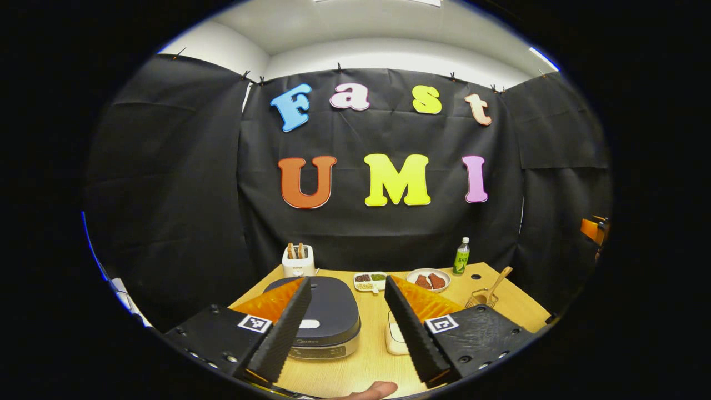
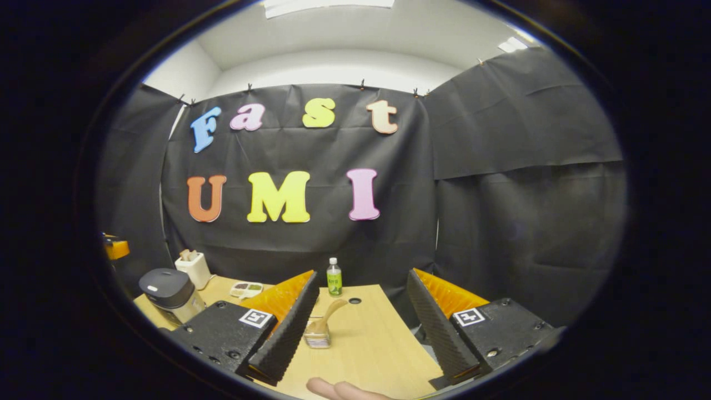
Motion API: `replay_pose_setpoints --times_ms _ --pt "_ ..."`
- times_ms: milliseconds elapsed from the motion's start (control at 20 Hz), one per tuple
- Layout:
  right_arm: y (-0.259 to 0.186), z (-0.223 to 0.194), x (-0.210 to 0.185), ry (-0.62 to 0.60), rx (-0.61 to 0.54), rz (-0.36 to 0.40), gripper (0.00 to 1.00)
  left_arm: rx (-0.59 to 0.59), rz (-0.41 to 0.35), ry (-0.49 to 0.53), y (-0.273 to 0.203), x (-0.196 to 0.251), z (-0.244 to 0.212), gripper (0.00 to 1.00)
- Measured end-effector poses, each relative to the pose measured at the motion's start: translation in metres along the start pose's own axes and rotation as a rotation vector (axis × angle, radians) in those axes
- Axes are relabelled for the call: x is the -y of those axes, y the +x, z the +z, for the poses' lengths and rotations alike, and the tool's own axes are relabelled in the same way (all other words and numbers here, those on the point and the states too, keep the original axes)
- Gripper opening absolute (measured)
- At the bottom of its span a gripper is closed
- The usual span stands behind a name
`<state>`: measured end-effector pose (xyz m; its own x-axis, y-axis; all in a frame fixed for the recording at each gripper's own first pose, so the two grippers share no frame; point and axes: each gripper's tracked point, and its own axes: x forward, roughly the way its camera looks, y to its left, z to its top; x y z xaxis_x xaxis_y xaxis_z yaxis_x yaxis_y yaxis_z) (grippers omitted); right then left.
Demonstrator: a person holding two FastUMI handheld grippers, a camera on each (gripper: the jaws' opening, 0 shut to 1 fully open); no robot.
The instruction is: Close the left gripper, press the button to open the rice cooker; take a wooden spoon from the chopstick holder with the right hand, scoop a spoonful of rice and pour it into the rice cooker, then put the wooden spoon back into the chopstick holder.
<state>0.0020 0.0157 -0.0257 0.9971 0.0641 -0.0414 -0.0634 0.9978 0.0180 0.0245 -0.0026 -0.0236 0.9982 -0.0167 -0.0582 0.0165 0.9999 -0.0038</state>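
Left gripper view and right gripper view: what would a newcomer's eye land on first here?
First the dark rice cooker, lid shut, on the wooden table straight ahead of the open left claw. Next the wooden spoon leaning in the chopstick holder just ahead of the open right claw. Behind stand a toaster with bread and a green bottle.

The rice cooker (image 1: 325,316) has a dark grey lid over a silver base; the toaster (image 1: 298,262) is white. The bottle (image 1: 461,256) is green with a white cap; the table (image 1: 355,366) is pale wood.
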Motion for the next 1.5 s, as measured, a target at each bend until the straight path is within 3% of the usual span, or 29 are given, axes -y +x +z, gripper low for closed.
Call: replay_pose_setpoints --times_ms 50,200,250,300,350,450,500,550,600,650,700,750,850,1100,1300,1350,1450,1500 --pt "0.000 -0.004 -0.003 0.002 -0.009 0.012 0.94 -0.018 -0.004 0.002 0.003 0.000 -0.004 0.62" --pt "0.004 -0.009 -0.002 -0.006 -0.013 0.014 1.00 -0.045 0.001 0.019 0.010 -0.006 -0.011 0.46" --pt "0.005 -0.012 -0.002 -0.011 -0.014 0.009 1.00 -0.052 0.005 0.020 0.012 -0.009 -0.013 0.36" --pt "0.007 -0.014 0.000 -0.016 -0.016 0.003 1.00 -0.063 0.007 0.016 0.015 -0.011 -0.016 0.15" --pt "0.009 -0.018 0.000 -0.021 -0.022 -0.003 1.00 -0.088 0.006 0.022 0.018 -0.011 -0.024 0.08" --pt "0.013 -0.024 0.001 -0.030 -0.037 -0.008 0.94 -0.114 0.074 0.023 0.028 -0.030 -0.036 0.07" --pt "0.014 -0.027 0.001 -0.034 -0.040 -0.009 0.94 -0.149 0.079 0.008 0.031 -0.034 -0.044 0.00" --pt "0.016 -0.031 0.001 -0.035 -0.045 -0.011 0.94 -0.187 0.067 -0.020 0.037 -0.033 -0.052 0.08" --pt "0.018 -0.034 0.002 -0.035 -0.050 -0.012 0.94 -0.232 0.073 -0.050 0.042 -0.035 -0.063 0.00" --pt "0.020 -0.038 0.002 -0.036 -0.058 -0.012 1.00 -0.280 0.082 -0.063 0.048 -0.041 -0.075 0.00" --pt "0.021 -0.041 0.002 -0.037 -0.067 -0.013 0.94 -0.315 0.098 -0.069 0.055 -0.051 -0.085 0.00" --pt "0.024 -0.045 0.002 -0.039 -0.076 -0.013 1.00 -0.344 0.119 -0.068 0.061 -0.059 -0.094 0.00" --pt "0.026 -0.050 0.003 -0.042 -0.087 -0.013 0.94 -0.389 0.140 -0.076 0.070 -0.070 -0.111 0.00" --pt "0.029 -0.060 -0.004 -0.044 -0.109 0.003 1.00 -0.491 0.154 -0.120 0.084 -0.076 -0.145 0.00" --pt "0.030 -0.064 -0.012 -0.037 -0.115 0.015 1.00 -0.490 0.155 -0.105 0.083 -0.076 -0.148 0.00" --pt "0.032 -0.067 -0.014 -0.038 -0.120 0.018 0.94 -0.498 0.158 -0.089 0.083 -0.078 -0.153 0.00" --pt "0.031 -0.073 -0.017 -0.041 -0.137 0.024 1.00 -0.491 0.169 -0.059 0.083 -0.078 -0.154 0.00" --pt "0.029 -0.077 -0.022 -0.036 -0.155 0.039 0.94 -0.489 0.167 -0.055 0.083 -0.079 -0.155 0.00"
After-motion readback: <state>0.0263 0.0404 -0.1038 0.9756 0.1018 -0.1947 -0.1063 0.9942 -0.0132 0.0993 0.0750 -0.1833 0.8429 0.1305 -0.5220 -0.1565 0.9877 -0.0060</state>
